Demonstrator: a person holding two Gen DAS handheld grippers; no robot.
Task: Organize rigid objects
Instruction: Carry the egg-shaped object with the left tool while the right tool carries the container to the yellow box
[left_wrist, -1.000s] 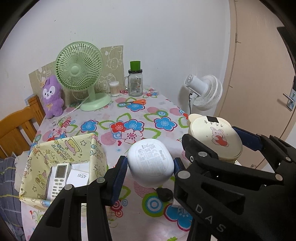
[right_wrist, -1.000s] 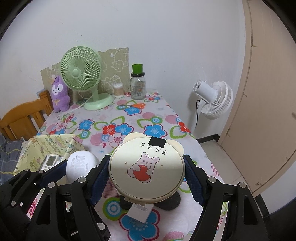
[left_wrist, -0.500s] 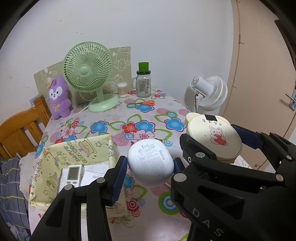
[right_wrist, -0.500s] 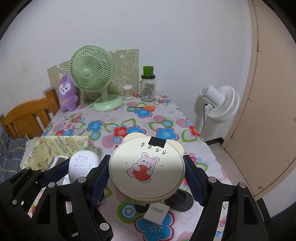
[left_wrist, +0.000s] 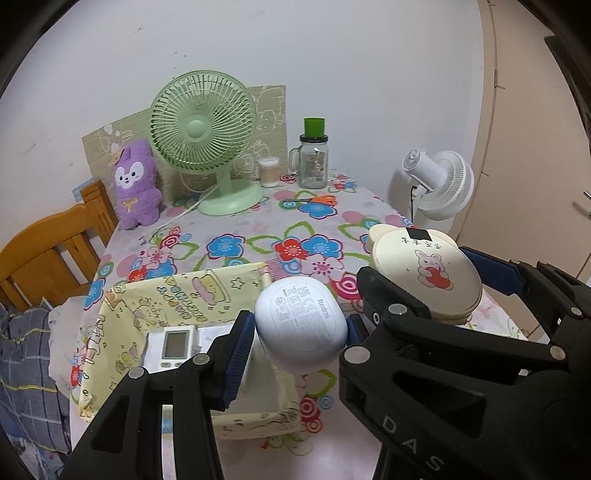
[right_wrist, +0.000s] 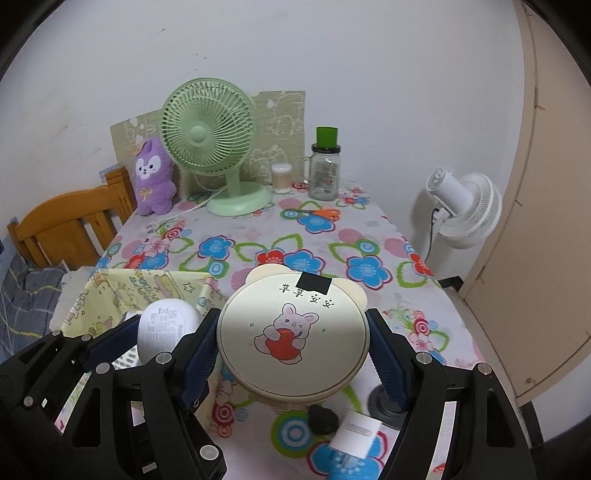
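left gripper (left_wrist: 301, 334) clamps the white case (left_wrist: 301, 325) above the yellow box (left_wrist: 122, 314) for dropping in; right gripper (right_wrist: 291, 354) grips the bunny tin (right_wrist: 293, 341), waiting.

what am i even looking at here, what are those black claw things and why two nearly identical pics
The black claws are no robot: a person holds a two-finger tool in each hand, and a fisheye camera on each looks forward along its fingers. So you get two pictures of one table, one from each hand.

In the left-hand view, the left tool is shut on a white egg-shaped earbud case, above a yellow cartoon-print box that already holds a white device with a small screen.

In the right-hand view, the right tool is shut on a round cream box with a rabbit picture.

On the flowered tablecloth stand a green fan, a purple plush toy, a glass jar with a green lid and orange-handled scissors. A white fan stands beside the table.
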